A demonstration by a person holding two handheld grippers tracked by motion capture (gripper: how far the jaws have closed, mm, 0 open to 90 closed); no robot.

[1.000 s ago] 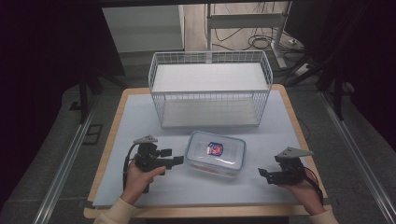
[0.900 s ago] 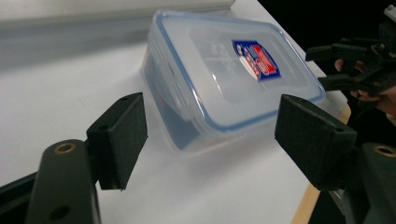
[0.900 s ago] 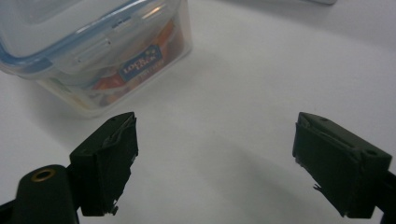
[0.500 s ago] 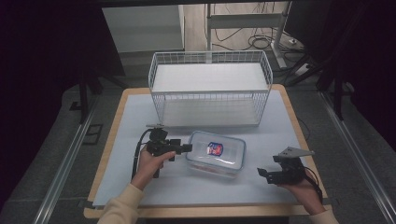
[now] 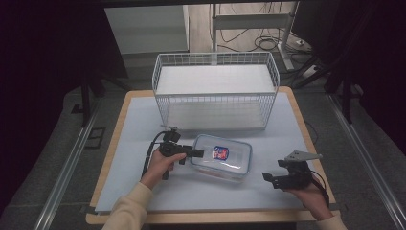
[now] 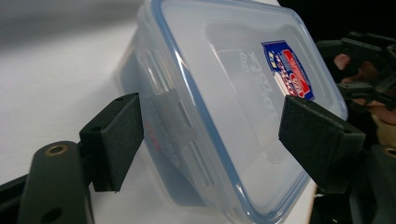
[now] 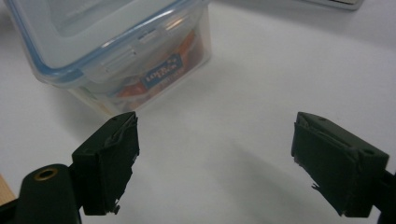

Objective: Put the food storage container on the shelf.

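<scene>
Clear lidded container [image 5: 221, 157], mid-desk: left hand-held gripper [image 5: 194, 153] spread wide around its left end; centre before closing. Right hand-held gripper [image 5: 268, 179] released, near-right.

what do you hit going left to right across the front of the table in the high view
left gripper → container → right gripper

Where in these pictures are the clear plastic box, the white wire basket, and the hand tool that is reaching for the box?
Plastic box [image 5: 225, 165]: high view, on its clear lid.
Wire basket [image 5: 215, 95]: high view, on its front rim.
Left gripper [image 5: 197, 153]: high view, between its open jaws, at the box's left end.
</scene>
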